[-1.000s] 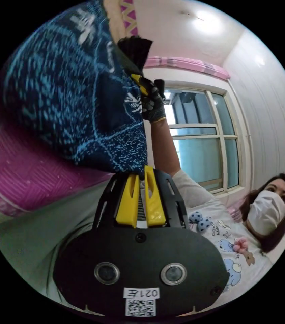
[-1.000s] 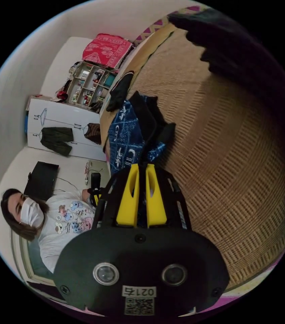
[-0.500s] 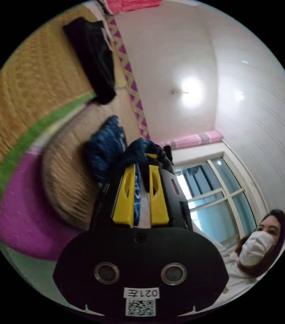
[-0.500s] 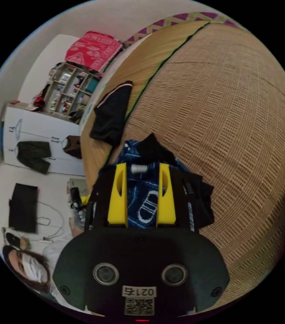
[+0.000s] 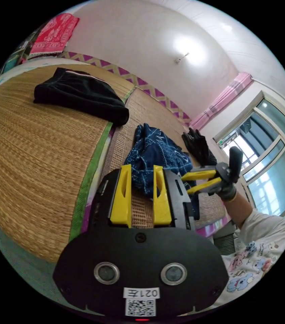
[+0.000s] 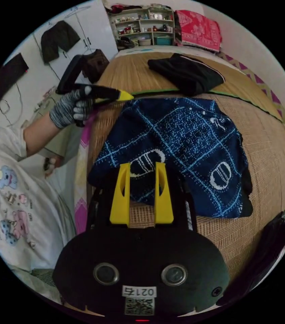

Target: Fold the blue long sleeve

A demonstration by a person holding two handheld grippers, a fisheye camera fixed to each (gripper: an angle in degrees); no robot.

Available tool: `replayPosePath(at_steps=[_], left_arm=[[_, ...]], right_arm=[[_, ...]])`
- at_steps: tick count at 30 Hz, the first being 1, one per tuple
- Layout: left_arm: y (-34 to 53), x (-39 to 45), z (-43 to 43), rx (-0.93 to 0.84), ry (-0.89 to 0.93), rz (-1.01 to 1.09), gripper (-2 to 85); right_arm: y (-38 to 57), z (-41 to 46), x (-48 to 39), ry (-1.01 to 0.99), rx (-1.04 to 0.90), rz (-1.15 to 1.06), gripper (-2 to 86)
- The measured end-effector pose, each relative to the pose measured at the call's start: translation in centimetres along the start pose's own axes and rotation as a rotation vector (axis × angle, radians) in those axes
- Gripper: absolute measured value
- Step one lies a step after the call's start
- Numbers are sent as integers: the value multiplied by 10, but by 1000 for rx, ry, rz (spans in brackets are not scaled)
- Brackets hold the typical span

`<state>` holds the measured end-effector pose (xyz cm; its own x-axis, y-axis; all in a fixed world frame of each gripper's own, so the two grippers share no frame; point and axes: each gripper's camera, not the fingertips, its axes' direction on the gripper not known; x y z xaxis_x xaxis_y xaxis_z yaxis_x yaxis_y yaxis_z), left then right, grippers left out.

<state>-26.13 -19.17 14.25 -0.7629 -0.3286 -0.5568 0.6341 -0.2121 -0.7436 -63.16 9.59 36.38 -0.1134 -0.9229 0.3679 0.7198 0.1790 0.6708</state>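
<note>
Over mat (image 6: 270,141), both grippers' jaws gape empty.

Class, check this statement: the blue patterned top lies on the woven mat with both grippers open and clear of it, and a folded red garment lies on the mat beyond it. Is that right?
One detail is wrong: the folded garment beyond the blue patterned top is black, not red, as the right gripper view shows. The rest holds: the top lies on the woven mat, and the left gripper and right gripper are open and clear of it.

Blue long sleeve (image 6: 186,141) flat on mat
</note>
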Motion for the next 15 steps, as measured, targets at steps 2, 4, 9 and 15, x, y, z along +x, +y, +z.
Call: replayPosePath(at_steps=[2, 4, 9, 15], left_arm=[[-4, -3, 4, -2, 2, -6, 95], [-7, -7, 2, 5, -15, -5, 102], [-16, -30, 25, -72, 80, -60, 131], [-35, -42, 70, -171, 259, -84, 134]], right_arm=[[14, -14, 11, -6, 59, 41, 107], [36, -45, 40, -26, 187, 152, 101], [119, -82, 163, 12, 337, 644, 126], [181, -33, 259, -444, 425, 871, 137]])
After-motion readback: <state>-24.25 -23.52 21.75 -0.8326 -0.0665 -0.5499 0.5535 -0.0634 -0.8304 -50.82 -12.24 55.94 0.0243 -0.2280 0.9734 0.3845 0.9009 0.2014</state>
